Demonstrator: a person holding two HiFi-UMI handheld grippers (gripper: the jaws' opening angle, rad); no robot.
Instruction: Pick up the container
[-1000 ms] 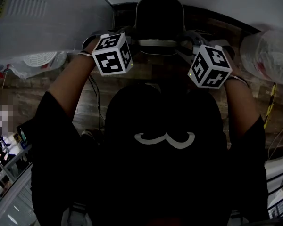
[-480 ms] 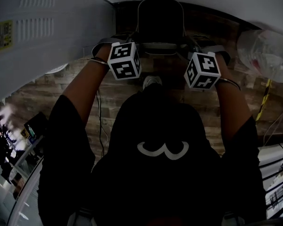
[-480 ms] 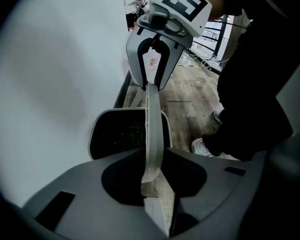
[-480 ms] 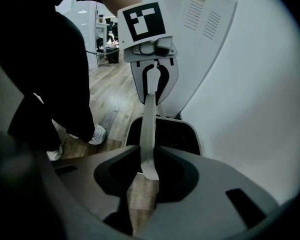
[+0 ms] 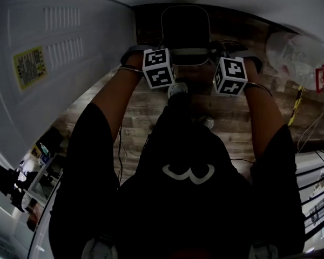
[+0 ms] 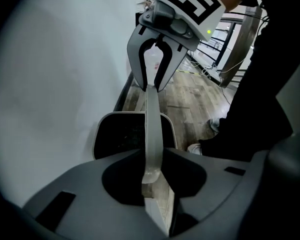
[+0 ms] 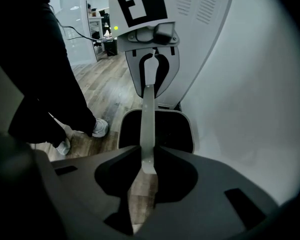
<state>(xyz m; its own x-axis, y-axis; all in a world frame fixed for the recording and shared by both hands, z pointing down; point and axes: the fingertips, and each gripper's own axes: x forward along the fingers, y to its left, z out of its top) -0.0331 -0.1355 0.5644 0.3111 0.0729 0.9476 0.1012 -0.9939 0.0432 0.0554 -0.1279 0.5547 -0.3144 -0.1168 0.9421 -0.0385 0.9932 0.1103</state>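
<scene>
The container (image 5: 184,28) is a black bin with a grey rim, by the white wall. A flat grey handle strip (image 6: 153,129) spans above its mouth. My left gripper (image 6: 152,176) is shut on one end of that strip, and my right gripper (image 7: 147,166) is shut on the other end (image 7: 148,124); the right jaws have just been closing with the strip between them. Each gripper view shows the bin (image 6: 117,139) (image 7: 172,131) beneath and the opposite gripper on the far end. In the head view the marker cubes (image 5: 159,68) (image 5: 230,75) flank the handle.
A white vented cabinet (image 5: 54,63) stands at the left and a white wall behind the bin. The floor is wood planks (image 5: 135,112). A clear plastic bag (image 5: 294,55) and cables lie at the right. The person's shoes (image 7: 97,128) stand close to the bin.
In the head view the two marker cubes have drawn closer together beside the handle. The camera has swung, bringing more of the white cabinet into view at the left.
</scene>
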